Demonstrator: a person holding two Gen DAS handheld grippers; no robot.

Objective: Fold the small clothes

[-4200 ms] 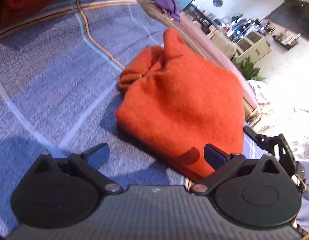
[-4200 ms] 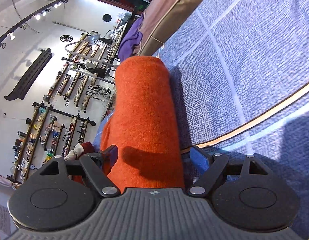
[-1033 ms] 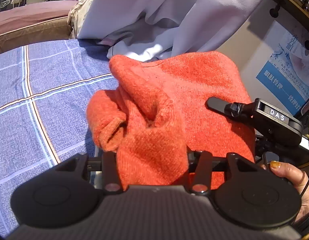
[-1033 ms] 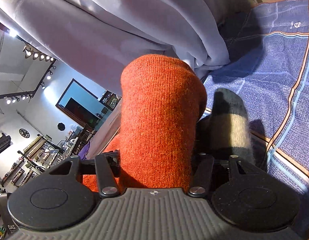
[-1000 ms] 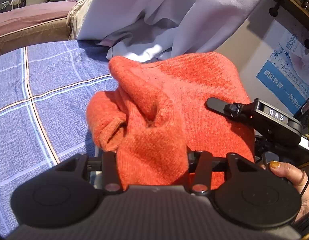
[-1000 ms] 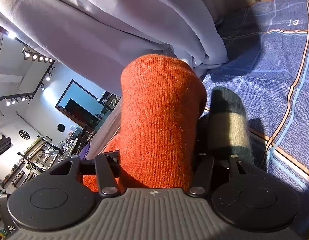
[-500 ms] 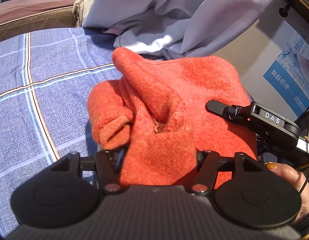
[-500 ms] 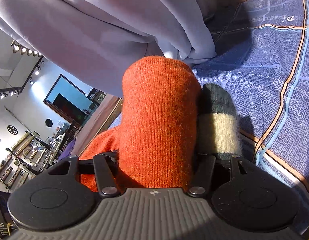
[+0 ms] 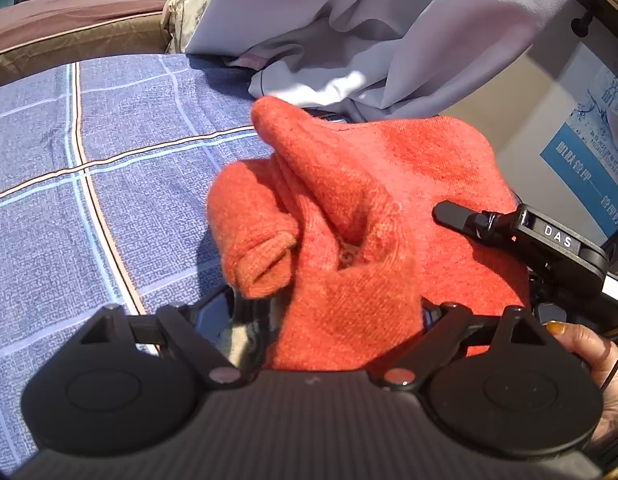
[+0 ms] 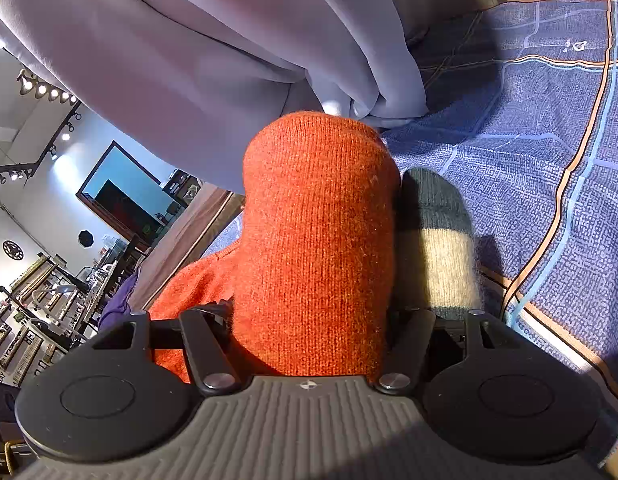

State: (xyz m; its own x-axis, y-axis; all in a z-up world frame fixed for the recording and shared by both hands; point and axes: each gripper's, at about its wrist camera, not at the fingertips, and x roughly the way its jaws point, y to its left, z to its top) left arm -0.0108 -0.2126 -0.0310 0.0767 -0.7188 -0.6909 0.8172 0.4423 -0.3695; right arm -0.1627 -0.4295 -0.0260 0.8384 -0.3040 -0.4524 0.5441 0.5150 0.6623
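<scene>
A folded orange knitted garment is held between both grippers above a blue checked bedspread. My left gripper has its jaws spread wider than the bunched orange fabric, with a gap at its left finger. My right gripper is shut on a thick roll of the same orange garment. The right gripper's body shows at the right of the left wrist view, resting against the garment. Both grippers' fingertips are hidden by the fabric.
A grey and cream knitted piece lies on the bedspread just right of the orange roll. A pale lilac sheet is heaped behind the garment, also in the right wrist view. A brown mattress edge lies far left.
Since 4.2 s ago both grippers took hold of the orange garment and carried it toward the lilac sheet. In the last half second the left jaws have spread apart.
</scene>
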